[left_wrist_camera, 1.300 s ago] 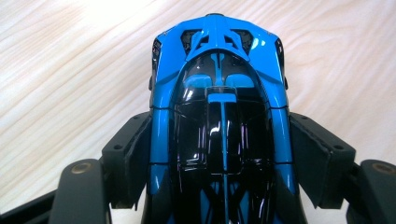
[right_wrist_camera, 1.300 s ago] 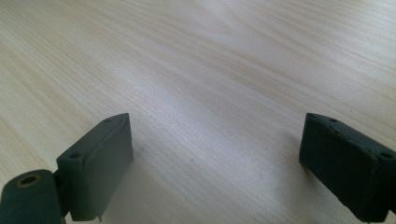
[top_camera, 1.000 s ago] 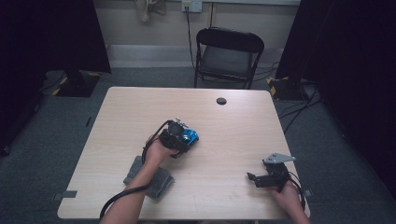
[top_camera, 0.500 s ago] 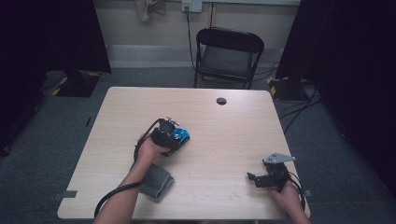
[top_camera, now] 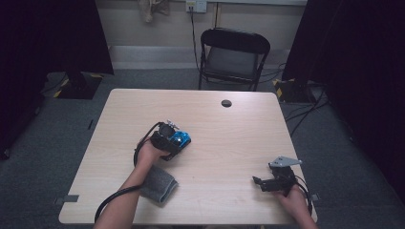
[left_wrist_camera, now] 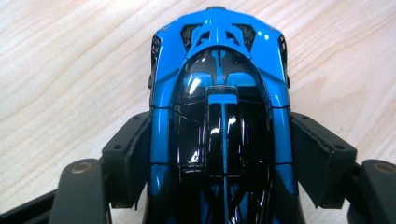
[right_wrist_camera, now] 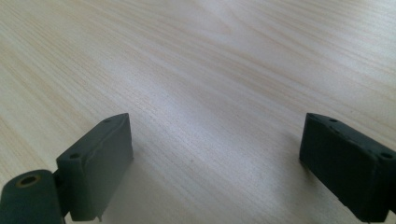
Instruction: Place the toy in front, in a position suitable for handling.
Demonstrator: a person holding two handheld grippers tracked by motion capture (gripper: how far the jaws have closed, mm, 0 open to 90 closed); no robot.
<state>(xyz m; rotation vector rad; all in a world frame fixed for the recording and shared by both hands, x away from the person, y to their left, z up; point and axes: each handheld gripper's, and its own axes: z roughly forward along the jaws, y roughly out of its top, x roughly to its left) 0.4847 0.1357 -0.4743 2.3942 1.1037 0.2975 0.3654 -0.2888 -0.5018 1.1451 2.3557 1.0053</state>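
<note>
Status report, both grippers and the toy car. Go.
Left gripper shut on blue toy car, over the table. Right gripper open, nothing between its jaws, near the table's right front. Grey cloth beside left forearm, not in the way.

Glossy blue-and-black toy car (left_wrist_camera: 219, 116) sits upright on the wooden table (left_wrist_camera: 70, 70), mid-left.

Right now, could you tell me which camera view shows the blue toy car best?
The left gripper view: the blue toy car shows close up from above, with blue bodywork and a glossy black canopy, clamped between the left gripper jaws. The high view shows it small, as a blue patch at the left hand. The right gripper view looks onto bare table.
</note>
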